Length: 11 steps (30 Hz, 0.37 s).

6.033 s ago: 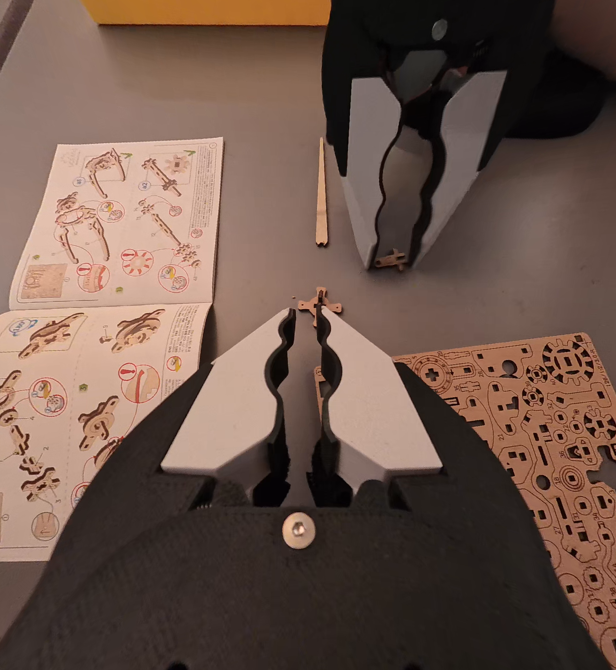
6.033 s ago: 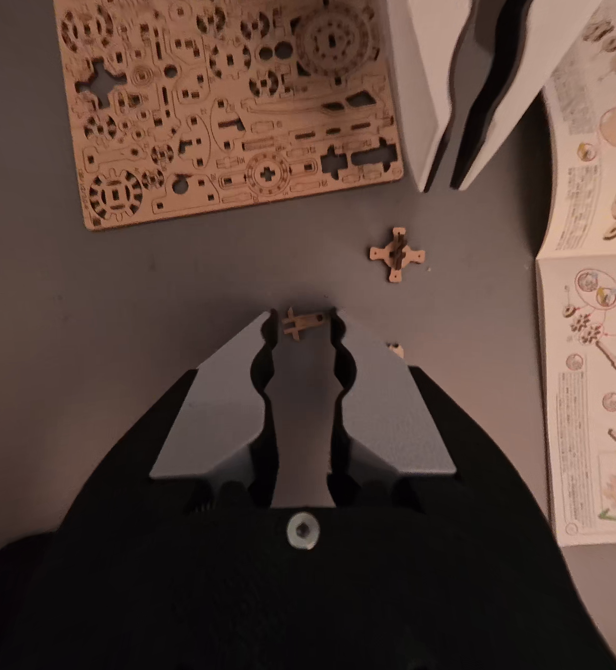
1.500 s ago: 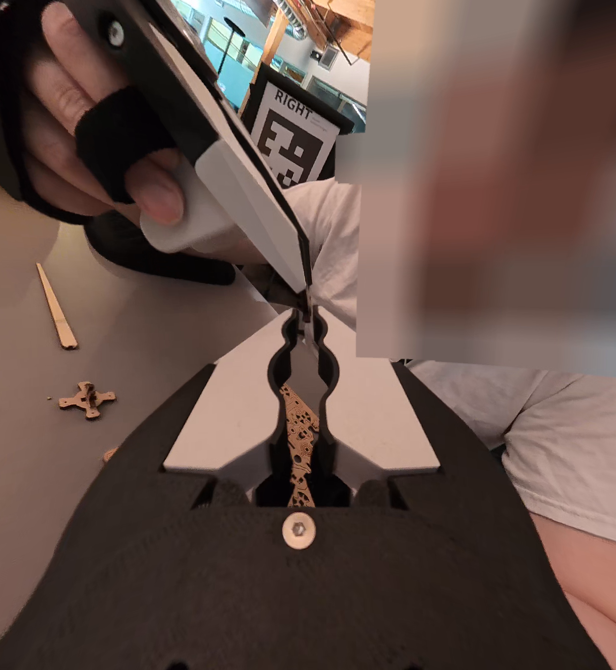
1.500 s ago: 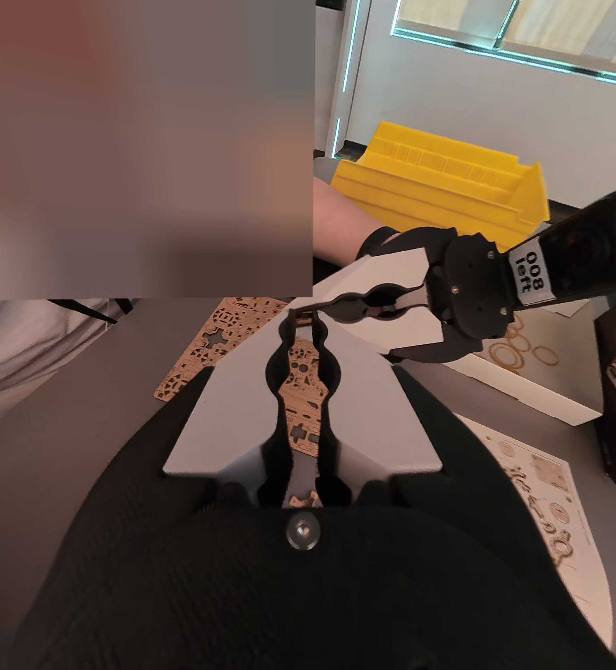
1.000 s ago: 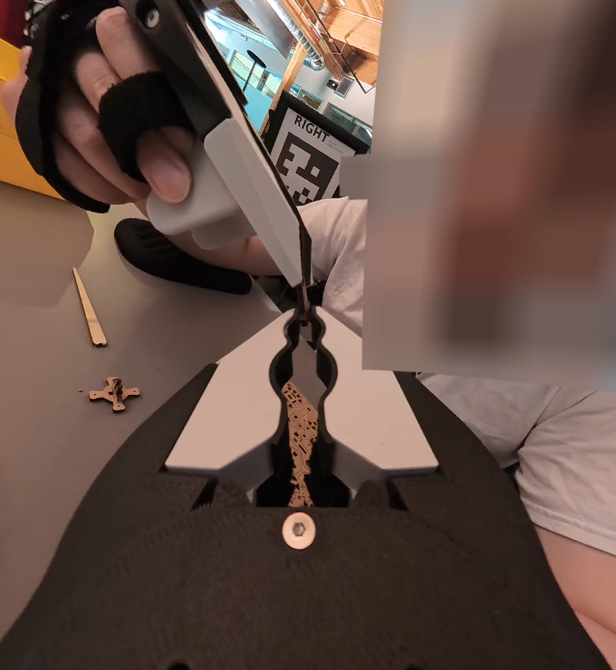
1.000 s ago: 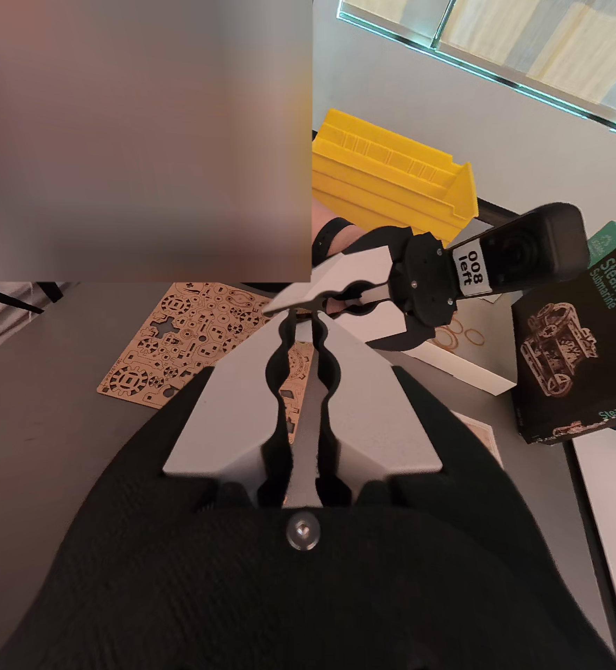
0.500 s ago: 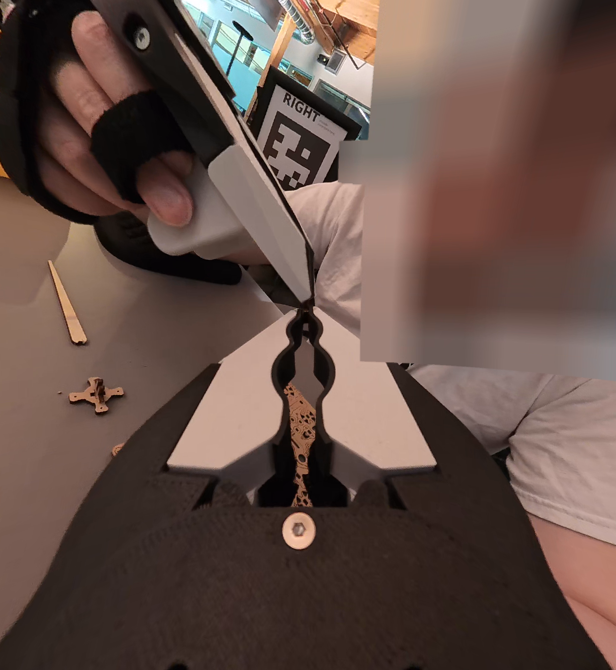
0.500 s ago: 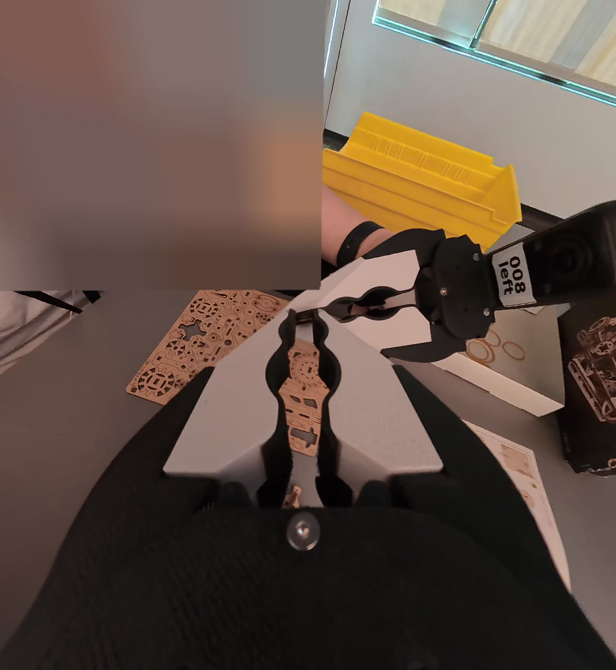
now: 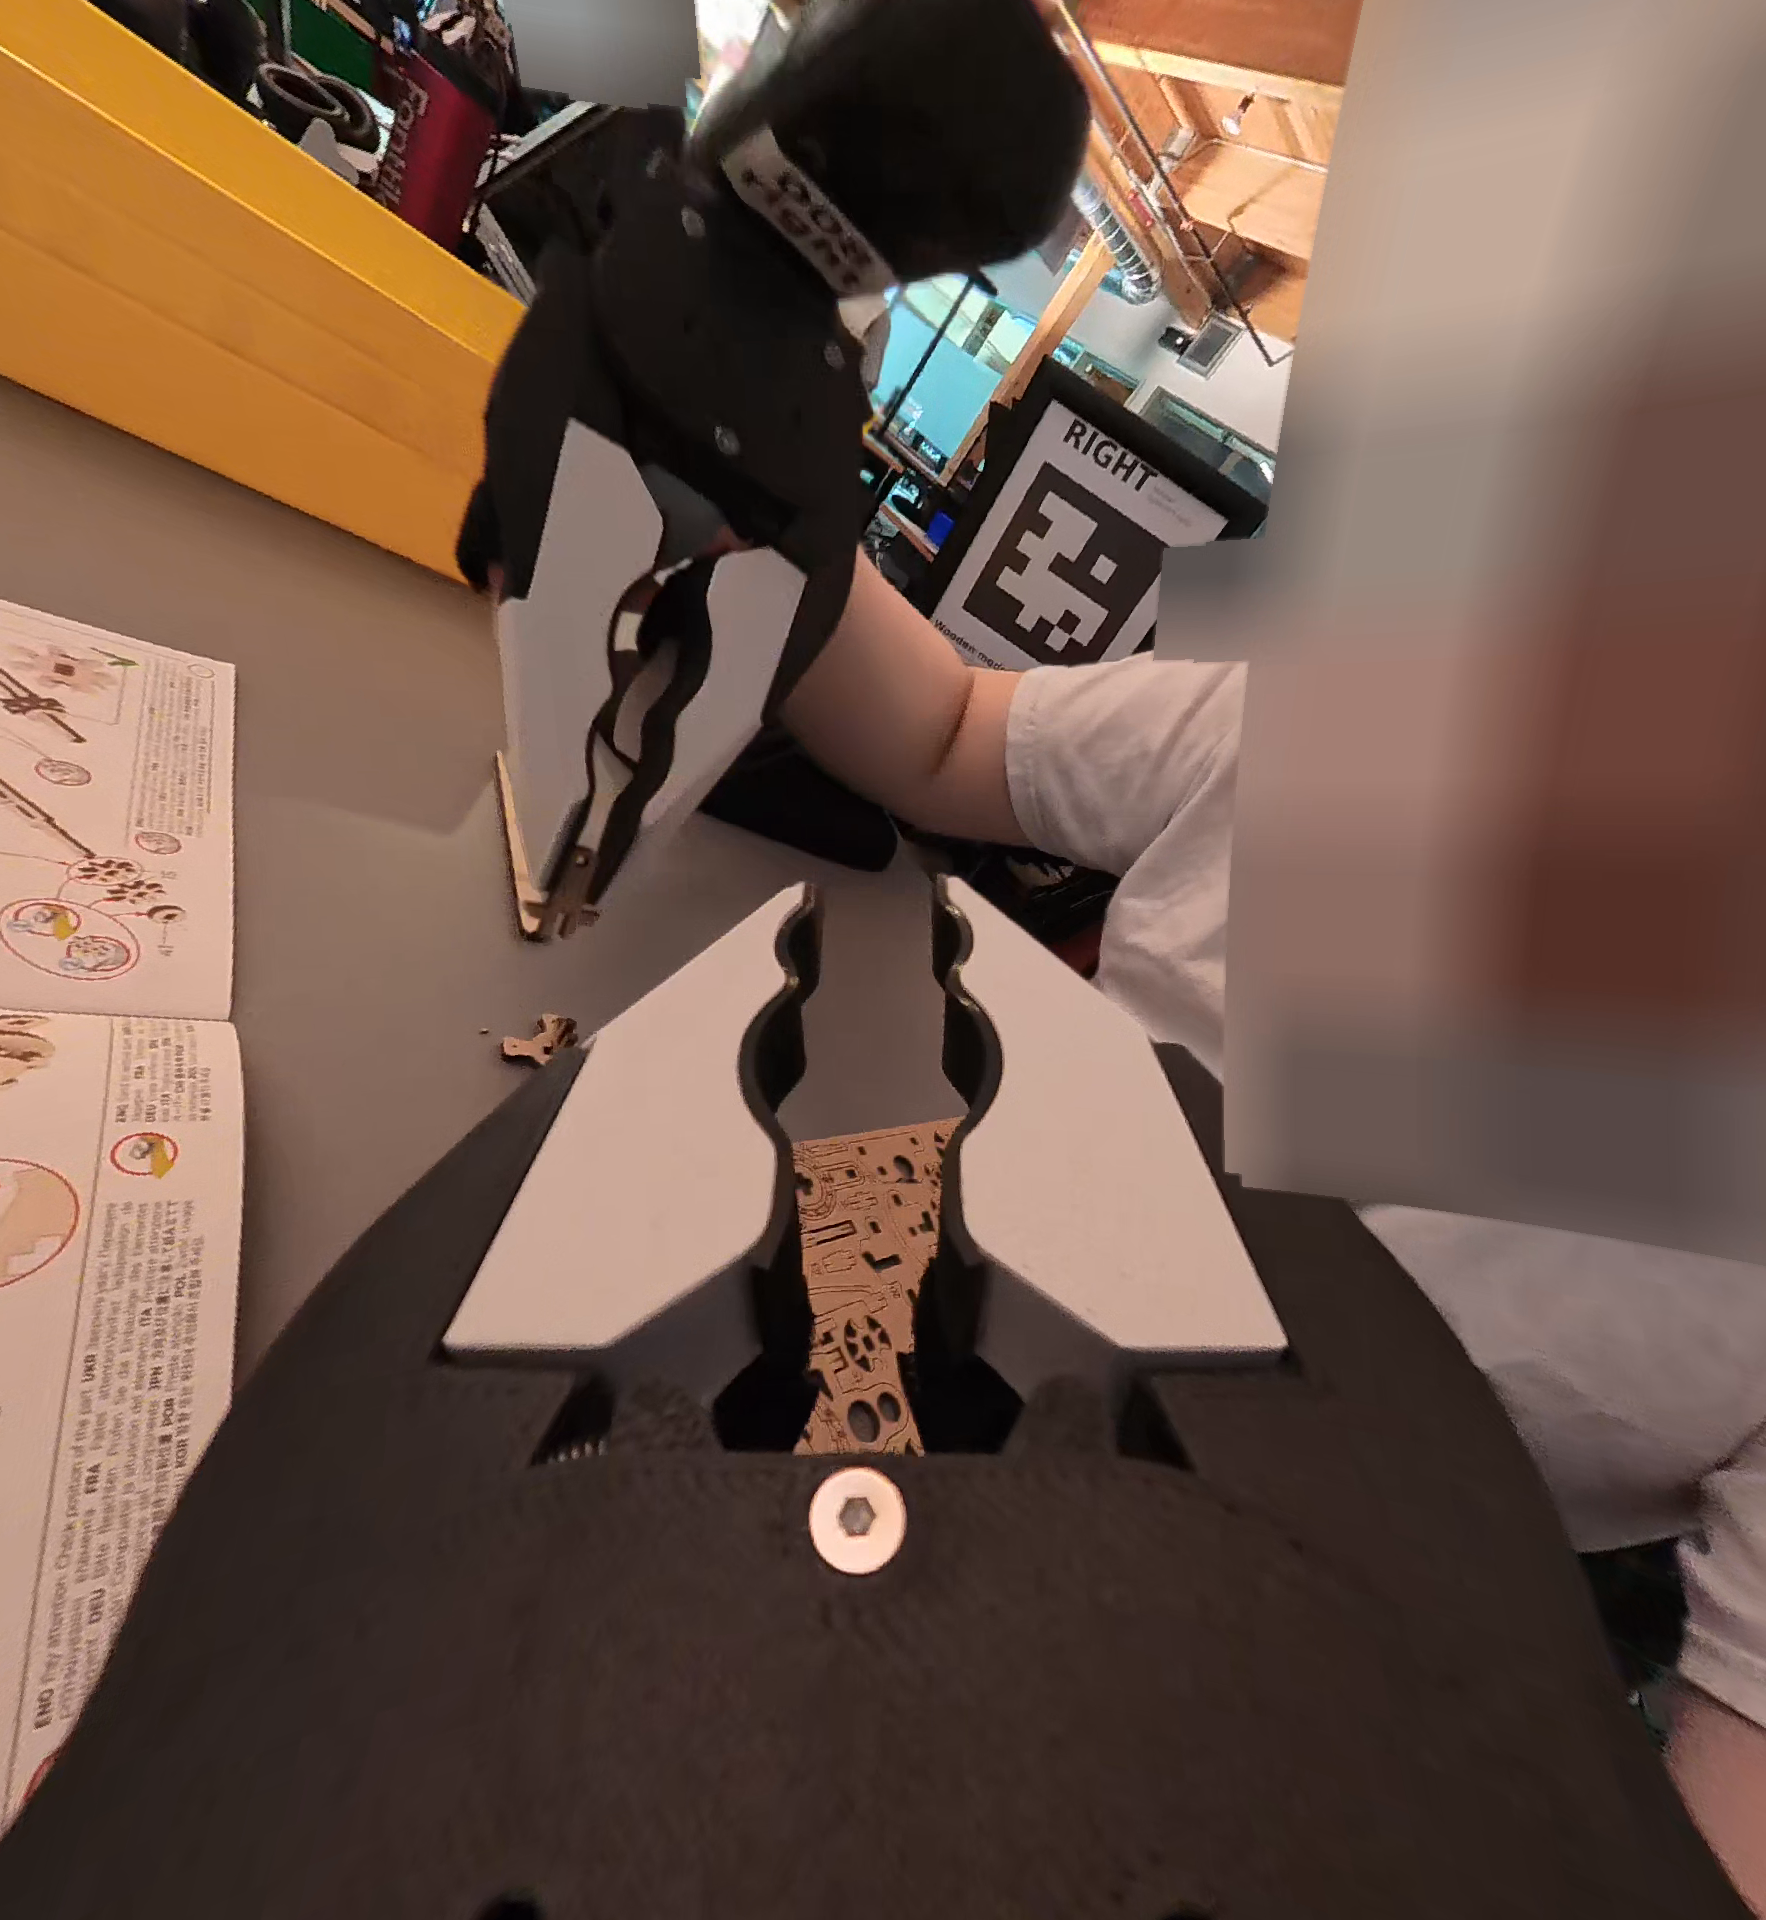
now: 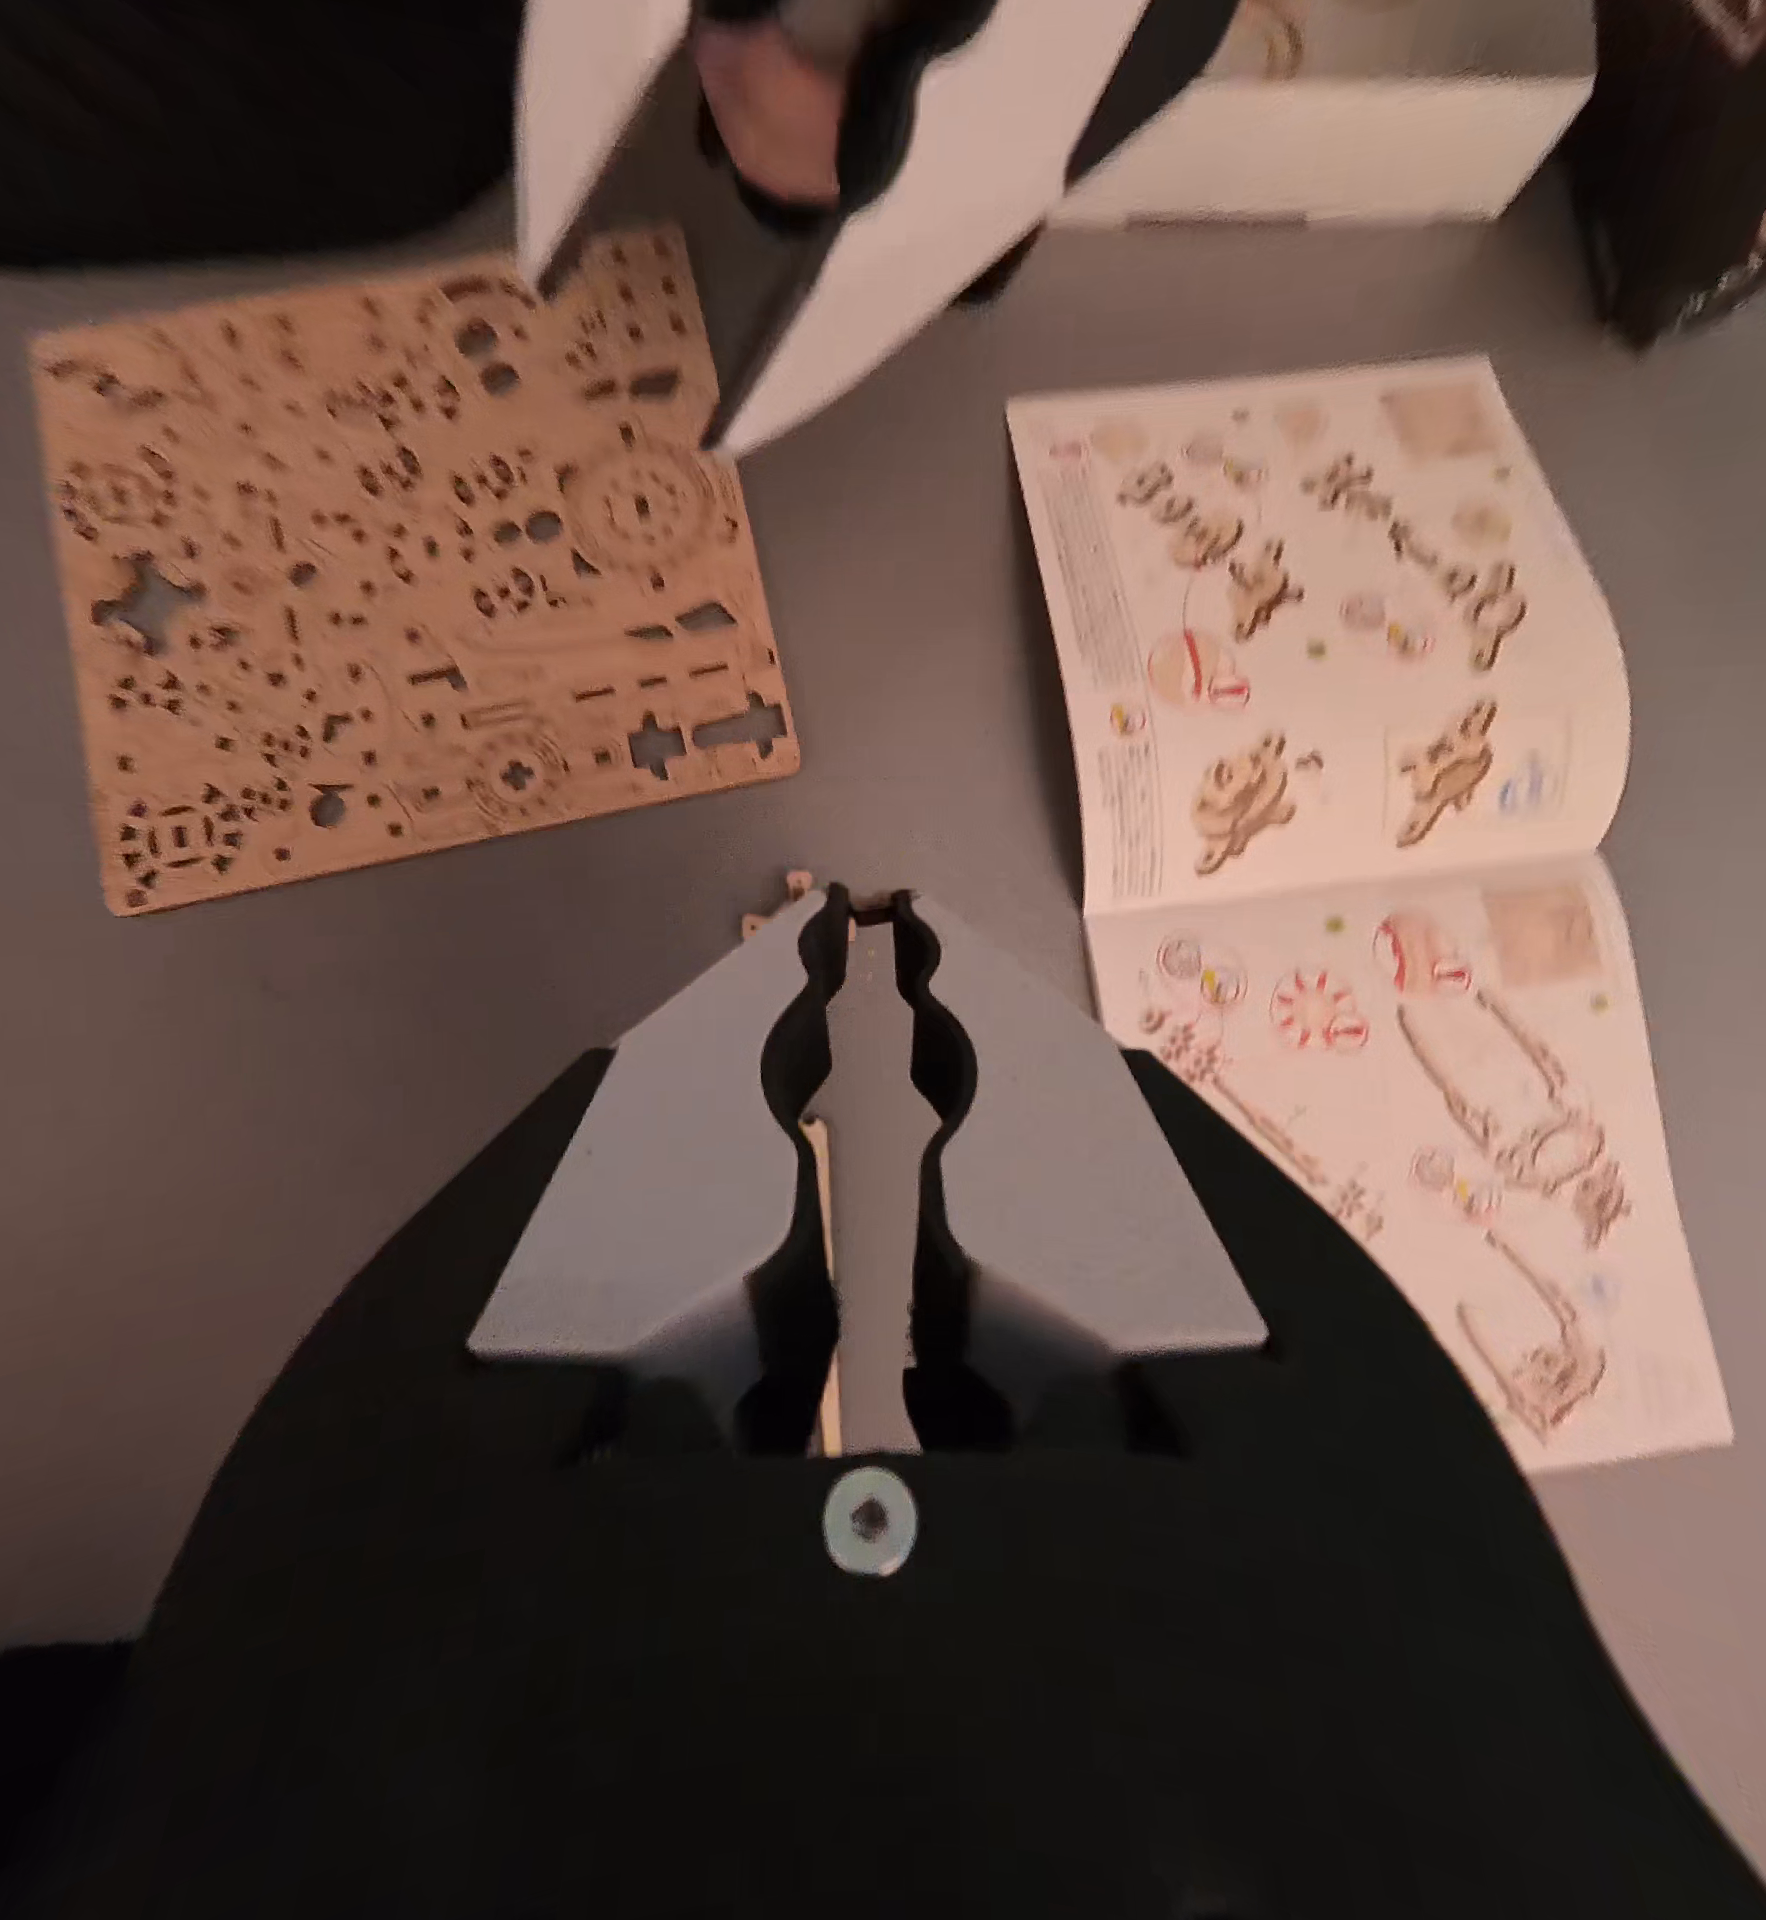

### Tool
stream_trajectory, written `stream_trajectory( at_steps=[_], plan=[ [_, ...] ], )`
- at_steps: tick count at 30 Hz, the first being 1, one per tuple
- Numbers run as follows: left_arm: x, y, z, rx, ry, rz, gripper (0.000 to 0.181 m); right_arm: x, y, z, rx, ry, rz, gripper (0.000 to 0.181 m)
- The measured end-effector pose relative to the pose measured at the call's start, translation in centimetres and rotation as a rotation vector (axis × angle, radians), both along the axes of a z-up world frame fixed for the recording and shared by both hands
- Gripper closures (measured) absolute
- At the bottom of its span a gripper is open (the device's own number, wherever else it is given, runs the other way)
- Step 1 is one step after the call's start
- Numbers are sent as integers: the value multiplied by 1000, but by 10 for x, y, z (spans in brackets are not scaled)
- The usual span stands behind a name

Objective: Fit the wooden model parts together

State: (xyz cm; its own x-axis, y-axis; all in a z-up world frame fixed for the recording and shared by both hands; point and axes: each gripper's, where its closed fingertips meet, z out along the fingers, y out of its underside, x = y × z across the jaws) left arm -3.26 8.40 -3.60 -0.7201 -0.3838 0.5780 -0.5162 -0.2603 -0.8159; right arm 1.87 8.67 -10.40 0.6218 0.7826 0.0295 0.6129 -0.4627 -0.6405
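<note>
My right gripper (image 10: 871, 906) points down at the grey table and is shut on a small wooden part (image 10: 874, 916). It also shows in the left wrist view (image 9: 575, 891), tips at the table with the part (image 9: 569, 906) in them. A small cross-shaped wooden assembly (image 9: 541, 1039) lies loose on the table between the grippers; its edge peeks out beside my right fingertip (image 10: 785, 904). My left gripper (image 9: 868, 904) is open and empty, above the table. In the right wrist view it is blurred at the top (image 10: 630, 364).
A laser-cut wooden parts sheet (image 10: 391, 623) lies under the left gripper. An open instruction booklet (image 10: 1378, 831) lies beside it. A thin wooden stick (image 9: 512, 831) lies by the right gripper. A yellow bin (image 9: 183, 281), a white box (image 10: 1326, 135) and a dark box (image 10: 1689, 156) stand at the table's edges. A person sits close. Tip to tip, the grippers are about 9 centimetres apart.
The grippers were raised with tips meeting in the air. Now they are apart: my left has opened and let go, my right has swung down to the table with the small part.
</note>
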Motion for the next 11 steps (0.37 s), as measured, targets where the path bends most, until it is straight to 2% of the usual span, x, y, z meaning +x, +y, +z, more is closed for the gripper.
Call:
stream_trajectory(
  at_steps=[11],
  plan=[
    [1, 0, 0, 8, -5, 9, 164, -12, -12, -28, -72, -131, -33, 175]
  ],
)
